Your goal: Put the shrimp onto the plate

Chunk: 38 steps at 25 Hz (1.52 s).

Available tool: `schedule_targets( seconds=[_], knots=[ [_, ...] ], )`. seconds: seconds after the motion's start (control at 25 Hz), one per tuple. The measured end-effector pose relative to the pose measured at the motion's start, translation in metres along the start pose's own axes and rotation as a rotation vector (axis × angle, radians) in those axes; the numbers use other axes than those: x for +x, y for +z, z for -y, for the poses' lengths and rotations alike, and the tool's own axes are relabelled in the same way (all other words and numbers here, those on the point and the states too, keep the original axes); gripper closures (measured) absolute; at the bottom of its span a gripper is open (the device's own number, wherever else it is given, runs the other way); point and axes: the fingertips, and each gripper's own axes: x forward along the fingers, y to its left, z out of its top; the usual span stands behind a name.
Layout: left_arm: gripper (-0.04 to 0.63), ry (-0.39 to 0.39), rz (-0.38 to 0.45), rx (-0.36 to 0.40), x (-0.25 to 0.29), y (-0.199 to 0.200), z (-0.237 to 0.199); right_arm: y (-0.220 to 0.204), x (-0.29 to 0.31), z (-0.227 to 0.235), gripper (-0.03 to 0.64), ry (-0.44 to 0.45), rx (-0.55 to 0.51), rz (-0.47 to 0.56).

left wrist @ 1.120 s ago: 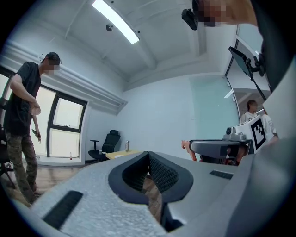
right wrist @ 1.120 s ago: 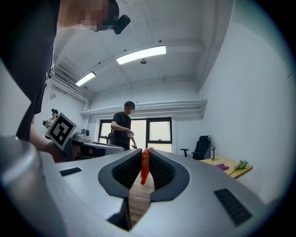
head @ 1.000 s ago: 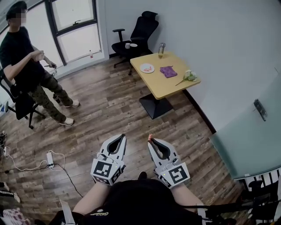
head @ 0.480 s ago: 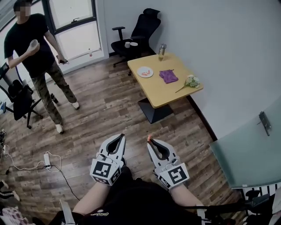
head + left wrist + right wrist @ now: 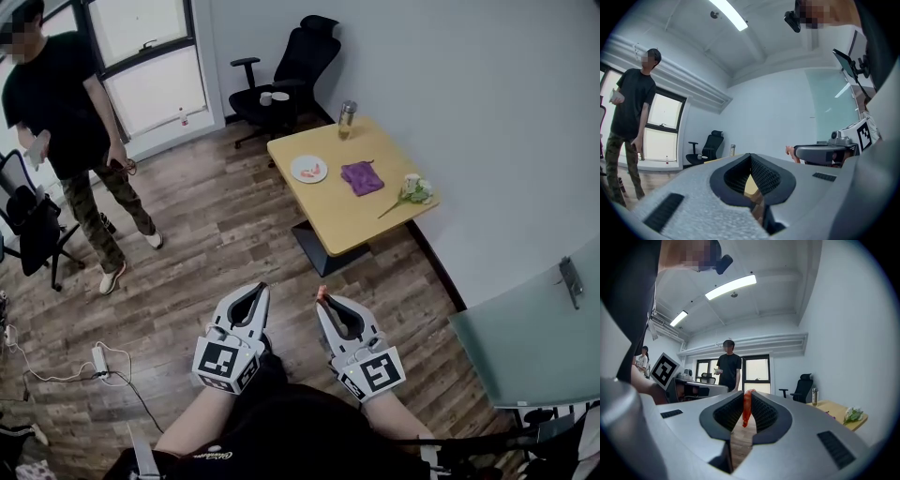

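- Shrimp: orange-red, hangs upright, pinched between the tips of the right claw. Its top end pokes just above the jaw tips and its lower end dangles into the opening behind them.
- Right claw: jaws closed on the shrimp, held low in front of the person's body and over the wooden floor.
- Left claw: jaws together at the tips with nothing between them. It is held beside the right claw at about the same height, the two apart.
- Plate: white and round, on the near-left part of the yellow tabletop, well apart from both claws. It carries something small and pink-red, possibly more shrimp; too small to tell for certain.
- Purple cloth: crumpled, just beside the plate on its right.
- Flowers: small bunch near the tabletop's right edge, stem pointing toward the near edge.
- Metal bottle: upright at the tabletop's far corner.
- Black office chair: beyond the tabletop, by the wall, with two white cups on its seat.
- Person: in a dark shirt, standing at the far left near the window.
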Motion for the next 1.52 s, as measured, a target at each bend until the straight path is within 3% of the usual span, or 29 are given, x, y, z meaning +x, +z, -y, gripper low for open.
schedule_targets(
  seconds=[0.6,1.12,1.52],
  knots=[
    [0.594,-0.118,0.004,0.012,0.136,0.034,-0.174,0.012,0.209,0.077,0.569,-0.097,-0.015,-0.017],
    [0.594,-0.136,-0.036,-0.035,0.195,0.016,-0.223,-0.006,0.277,0.118,0.569,-0.101,0.005,-0.037],
    [0.594,-0.129,-0.045,-0.016,0.301,0.021,-0.244,-0.002,0.331,0.209,0.569,-0.082,0.015,-0.002]
  ],
)
